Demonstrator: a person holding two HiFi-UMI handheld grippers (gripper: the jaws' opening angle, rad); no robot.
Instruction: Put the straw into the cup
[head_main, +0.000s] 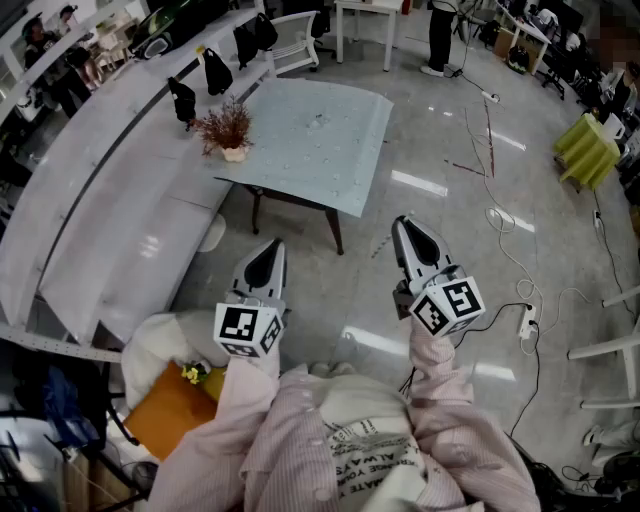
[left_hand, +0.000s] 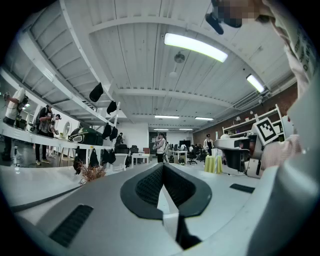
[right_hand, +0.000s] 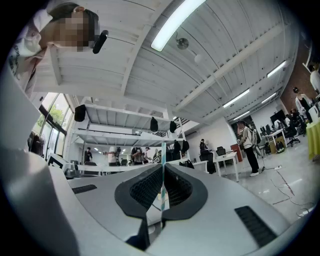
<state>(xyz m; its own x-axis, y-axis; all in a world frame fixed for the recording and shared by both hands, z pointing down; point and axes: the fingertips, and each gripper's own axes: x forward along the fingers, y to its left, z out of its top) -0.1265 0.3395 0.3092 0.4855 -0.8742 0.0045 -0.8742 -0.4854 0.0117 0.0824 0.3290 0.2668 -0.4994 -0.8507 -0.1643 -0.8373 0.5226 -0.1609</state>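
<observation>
Right gripper view: right claw (right_hand: 163, 167) is seen pinched shut on what looks like a thin pale straw (right_hand: 163, 150) poking past its tips, left claw (left_hand: 163, 167) is closed empty, no cup's spotted ahead, so carrying is guessed and a cup must be located next.

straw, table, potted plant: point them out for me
straw (right_hand: 163, 155), right gripper view, on its shaft rising between the jaws
table (head_main: 340, 160), head view, on a bare part of its top
potted plant (head_main: 227, 125), head view, on its reddish dry sprigs

Pale teal straw (right_hand: 163, 155), pink-striped sleeve (head_main: 435, 365), pale blue-green table (head_main: 330, 150).
</observation>
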